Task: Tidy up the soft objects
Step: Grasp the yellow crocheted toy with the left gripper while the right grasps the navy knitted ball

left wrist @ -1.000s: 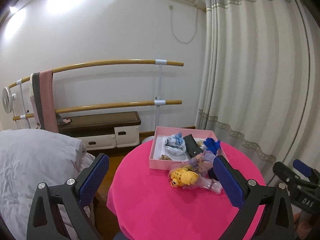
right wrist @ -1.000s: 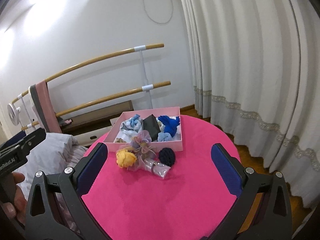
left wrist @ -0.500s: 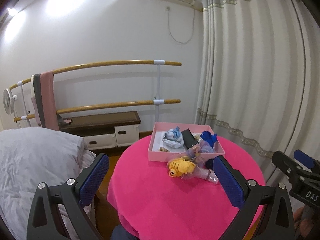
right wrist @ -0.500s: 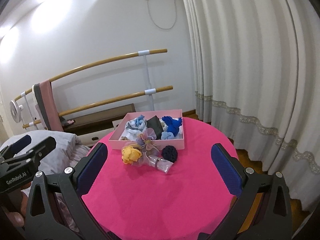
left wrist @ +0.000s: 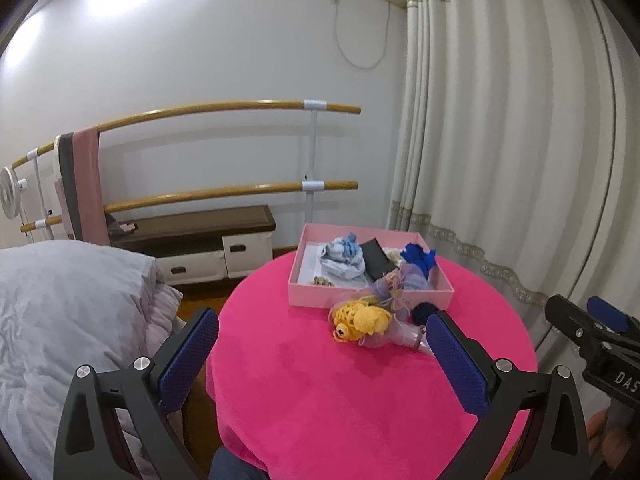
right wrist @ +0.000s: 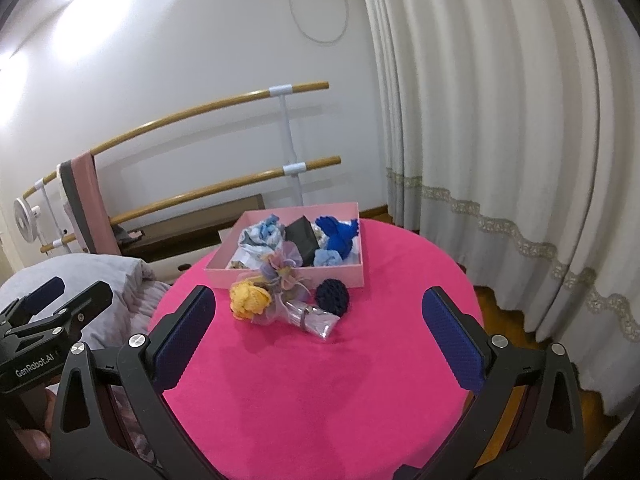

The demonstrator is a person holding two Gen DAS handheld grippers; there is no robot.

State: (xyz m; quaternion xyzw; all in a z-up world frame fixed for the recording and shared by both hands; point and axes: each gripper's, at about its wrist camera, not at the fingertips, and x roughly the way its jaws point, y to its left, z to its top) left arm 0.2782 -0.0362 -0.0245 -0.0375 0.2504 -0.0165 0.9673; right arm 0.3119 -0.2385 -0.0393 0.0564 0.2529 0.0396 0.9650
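A round table under a pink cloth (left wrist: pixel 320 392) (right wrist: pixel 320 392) carries a shallow pink box (left wrist: pixel 352 298) (right wrist: pixel 352 270) with soft items: a pale blue bundle (left wrist: pixel 342 254), a dark pouch (left wrist: pixel 376 260) and a blue knit piece (right wrist: pixel 338 234). In front of the box lie a yellow crochet toy (left wrist: pixel 362 320) (right wrist: pixel 250 300), a lilac organza bundle (right wrist: pixel 288 268) and a dark navy knit ball (right wrist: pixel 332 296). My left gripper (left wrist: pixel 324 360) hovers open, short of the toy. My right gripper (right wrist: pixel 320 340) also hangs open, empty, short of the pile.
A bed with a grey quilt (left wrist: pixel 68 312) stands at the left. Behind the table are wooden wall bars (left wrist: pixel 224 110), a low cabinet (left wrist: pixel 200 240) and a long curtain (left wrist: pixel 500 160) at the right. Each gripper shows at the edge of the other's view.
Both cameras have pulled back and tilted slightly; the table and box now sit a little farther and lower in view. Nothing on the table has moved. Both grippers stay open.
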